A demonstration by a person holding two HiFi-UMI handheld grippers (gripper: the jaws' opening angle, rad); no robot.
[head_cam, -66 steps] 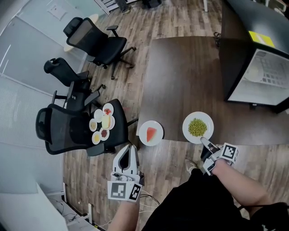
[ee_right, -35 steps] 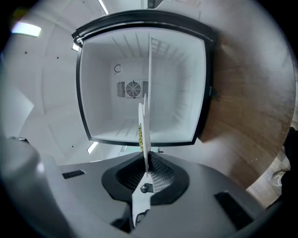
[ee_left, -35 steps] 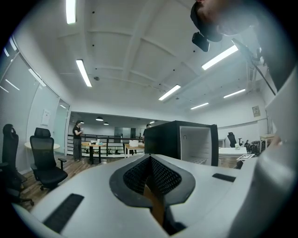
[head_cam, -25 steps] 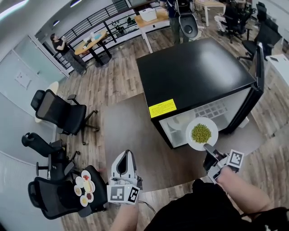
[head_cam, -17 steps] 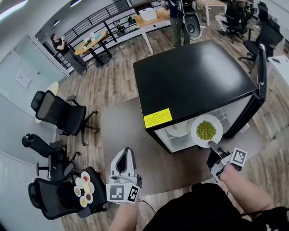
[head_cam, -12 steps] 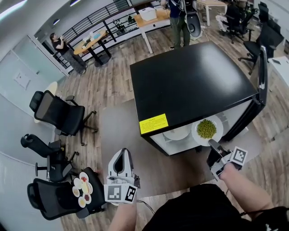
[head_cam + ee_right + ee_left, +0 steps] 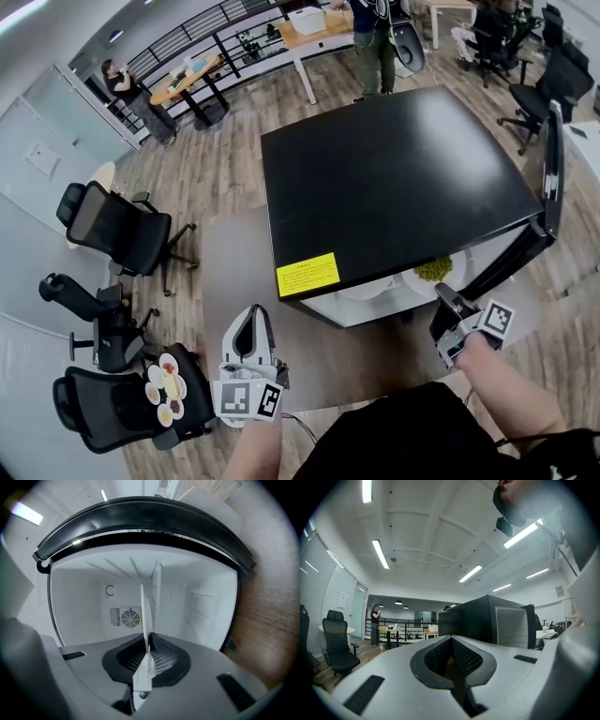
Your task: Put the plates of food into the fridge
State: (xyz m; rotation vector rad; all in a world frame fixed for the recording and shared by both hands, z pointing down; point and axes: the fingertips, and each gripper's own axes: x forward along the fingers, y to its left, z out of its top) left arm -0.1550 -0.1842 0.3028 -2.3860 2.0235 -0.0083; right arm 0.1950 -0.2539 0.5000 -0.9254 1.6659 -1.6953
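Right hand-held gripper [image 7: 442, 297] pinches the plate of peas [image 7: 435, 270] by its rim inside the open fridge [image 7: 394, 178]; left hand-held gripper [image 7: 251, 317] is closed, empty.

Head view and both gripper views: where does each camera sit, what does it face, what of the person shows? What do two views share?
Head view: on the person's head, steeply down on the fridge; both forearms, left gripper, right gripper.
Left gripper view: on that gripper, level, towards the fridge's outside; shut, empty jaws.
Right gripper view: on that gripper, into the open fridge; jaws shut on the plate.
Shared: head and right gripper views show the plate.
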